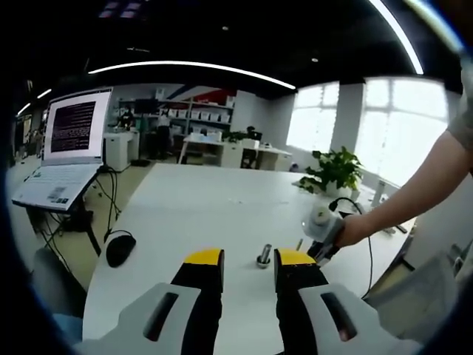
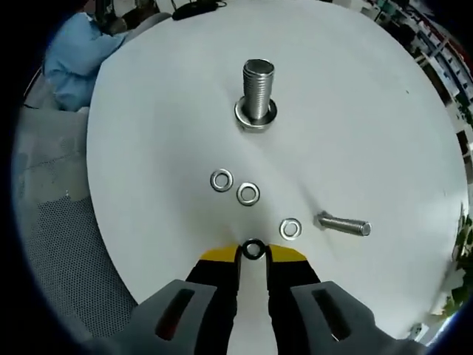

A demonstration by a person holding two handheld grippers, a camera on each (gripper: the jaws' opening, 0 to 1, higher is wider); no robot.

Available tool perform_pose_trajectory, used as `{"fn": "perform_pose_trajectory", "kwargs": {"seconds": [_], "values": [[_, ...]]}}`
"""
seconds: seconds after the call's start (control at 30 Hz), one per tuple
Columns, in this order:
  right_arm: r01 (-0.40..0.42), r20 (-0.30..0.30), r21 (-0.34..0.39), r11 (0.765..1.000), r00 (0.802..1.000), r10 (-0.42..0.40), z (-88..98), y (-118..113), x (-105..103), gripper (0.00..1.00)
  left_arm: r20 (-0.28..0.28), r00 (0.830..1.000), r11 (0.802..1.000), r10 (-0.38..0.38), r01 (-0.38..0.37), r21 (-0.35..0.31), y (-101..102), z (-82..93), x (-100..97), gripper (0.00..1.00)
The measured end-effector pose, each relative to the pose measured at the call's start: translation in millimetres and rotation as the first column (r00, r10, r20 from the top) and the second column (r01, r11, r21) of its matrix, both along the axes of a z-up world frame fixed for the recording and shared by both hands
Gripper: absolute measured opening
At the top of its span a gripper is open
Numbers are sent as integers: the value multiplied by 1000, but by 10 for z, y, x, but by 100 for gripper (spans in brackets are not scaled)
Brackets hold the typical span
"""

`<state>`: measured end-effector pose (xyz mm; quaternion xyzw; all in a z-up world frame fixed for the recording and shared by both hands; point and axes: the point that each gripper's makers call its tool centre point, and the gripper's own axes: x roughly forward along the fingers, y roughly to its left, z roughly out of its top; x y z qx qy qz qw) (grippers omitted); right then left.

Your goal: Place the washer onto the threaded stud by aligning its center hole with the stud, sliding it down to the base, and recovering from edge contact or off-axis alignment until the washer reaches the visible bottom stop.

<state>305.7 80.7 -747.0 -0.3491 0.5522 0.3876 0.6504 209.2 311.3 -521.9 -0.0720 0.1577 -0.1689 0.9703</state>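
Three loose steel washers [image 2: 247,194] mid-frame on white tabletop [image 2: 148,148]; right gripper [image 2: 253,254] pinching dark ring washer [image 2: 253,249]; left gripper [image 1: 249,260] parted, unloaded.

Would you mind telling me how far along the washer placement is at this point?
Early stage. Done: the right gripper has a washer pinched between its fingers. In hand: carrying it toward the upright threaded stud, whose base already seems to carry one washer. Left: align the hole, slide it down to the base. Three loose washers and a lying bolt remain on the white table.
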Motion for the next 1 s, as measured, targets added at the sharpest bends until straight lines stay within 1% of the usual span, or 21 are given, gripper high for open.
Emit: {"fn": "perform_pose_trajectory", "kwargs": {"seconds": [0.23, 0.3, 0.33, 0.4, 0.43, 0.57, 0.63, 0.83, 0.93, 1.0], "values": [[-9, 20, -41, 999, 1000, 9, 5, 10, -19, 15, 9, 1000, 1000, 0, 0, 2, 6, 19, -4, 25], [12, 21, -41, 999, 1000, -11, 3, -5, -10, 15, 17, 1000, 1000, 3, -3, -1, 14, 37, -8, 25], [27, 23, -33, 999, 999, -26, -1, -9, -4, 15, 20, 1000, 1000, 5, -5, -3, 17, 44, -8, 25], [93, 38, 8, 996, 995, -93, 9, -14, -10, 15, 26, 1000, 1000, 7, -7, -6, 23, 57, -11, 25], [104, 52, 32, 994, 993, -106, 13, -24, -7, 15, 28, 1000, 1000, 8, -8, -7, 25, 61, -12, 25], [112, 76, 74, 991, 990, -118, 17, -48, -19, 15, 33, 999, 1000, 11, -11, -8, 34, 75, -9, 25], [116, 79, 89, 989, 989, -123, 28, -51, -20, 15, 35, 999, 1000, 15, -14, -10, 42, 81, -8, 25], [105, 92, 96, 990, 989, -114, 24, -36, 1, 14, 39, 999, 1000, 20, -20, -6, 56, 83, -6, 25], [100, 89, 94, 991, 990, -108, 15, -45, 4, 14, 38, 999, 1000, 17, -17, -3, 46, 82, -2, 25], [97, 94, 100, 990, 990, -106, 39, -53, 0, 14, 36, 999, 1000, 15, -15, -3, 45, 77, 1, 25]]}}
